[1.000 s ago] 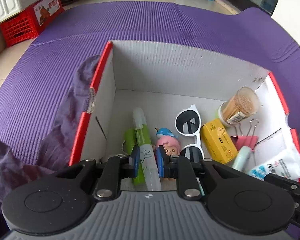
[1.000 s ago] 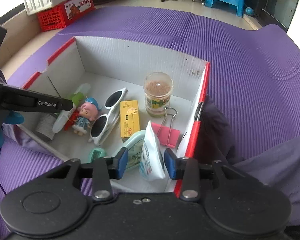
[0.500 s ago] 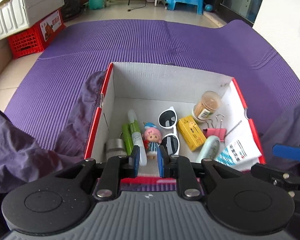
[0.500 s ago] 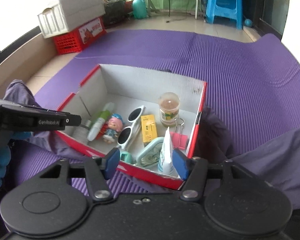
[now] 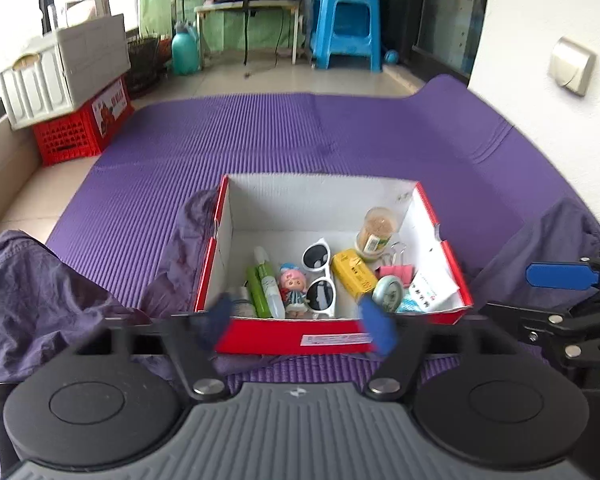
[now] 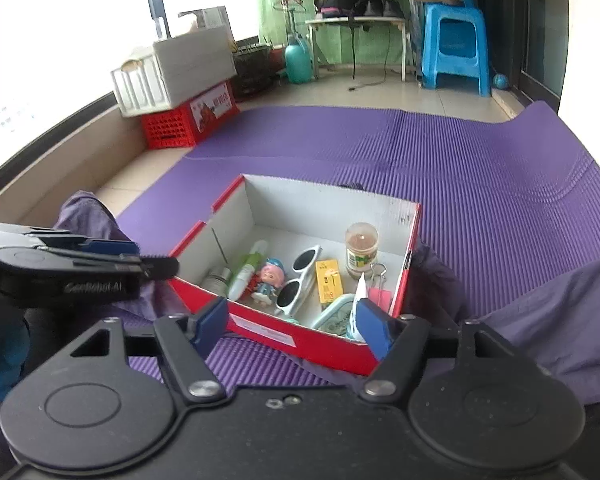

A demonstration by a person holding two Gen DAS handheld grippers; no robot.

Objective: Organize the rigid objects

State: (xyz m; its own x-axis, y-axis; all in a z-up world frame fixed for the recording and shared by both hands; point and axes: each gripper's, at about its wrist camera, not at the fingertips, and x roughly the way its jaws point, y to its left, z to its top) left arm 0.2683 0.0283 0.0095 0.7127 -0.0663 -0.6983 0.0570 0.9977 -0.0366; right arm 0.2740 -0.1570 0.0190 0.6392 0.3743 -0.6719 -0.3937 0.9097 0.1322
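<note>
Both claws are hanging empty just short of the box (image 5: 332,338), jaws opening: left claw (image 5: 298,326), right claw (image 6: 290,328). The box is lying ahead and below both, long axis running left to right, on the mat (image 5: 260,136). Inside are lying one doll (image 5: 294,286), one sunglasses (image 5: 320,276), one yellow carton (image 5: 354,274), one jar (image 5: 378,232), one pink clip (image 5: 398,270).

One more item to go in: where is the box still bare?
Bare floor in the box lies along the far wall, behind the marker and doll, left of the toothpick jar. The near half and right corner are crowded. Both grippers' jaws are opening, empty.
</note>
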